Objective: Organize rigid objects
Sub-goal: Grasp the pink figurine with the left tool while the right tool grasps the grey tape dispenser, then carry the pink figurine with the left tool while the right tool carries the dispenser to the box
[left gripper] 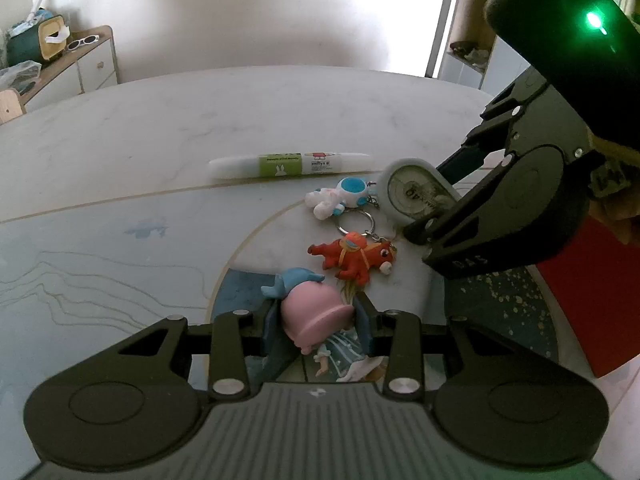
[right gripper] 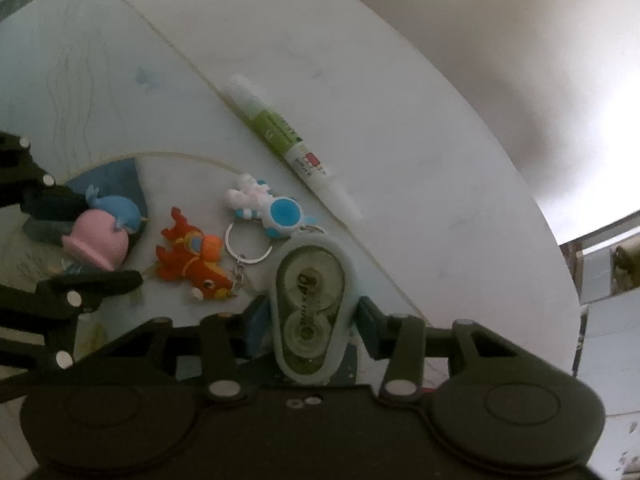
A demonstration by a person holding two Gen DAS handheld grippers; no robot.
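My left gripper (left gripper: 318, 320) is shut on a pink figure toy topped by a blue whale (left gripper: 304, 304), close to the table surface. The same toy (right gripper: 100, 244) shows at the left of the right wrist view, between the left gripper's fingers. My right gripper (right gripper: 310, 316) is shut on a pale green correction tape dispenser (right gripper: 310, 304), gripped by its two long sides. In the left wrist view that dispenser (left gripper: 416, 196) sits in the right gripper (left gripper: 420, 216) at the right. Between them lie a red creature keychain (left gripper: 352, 258) (right gripper: 192, 268) and a white-and-blue figure keychain (left gripper: 340, 198) (right gripper: 264, 204).
A white pen with a green label (left gripper: 288, 165) (right gripper: 288, 140) lies just beyond the keychains. The table (left gripper: 120, 160) is pale marble with blue patterned patches. A cabinet (left gripper: 80, 68) carrying sunglasses stands at the far left. A red object (left gripper: 592, 300) is at the right.
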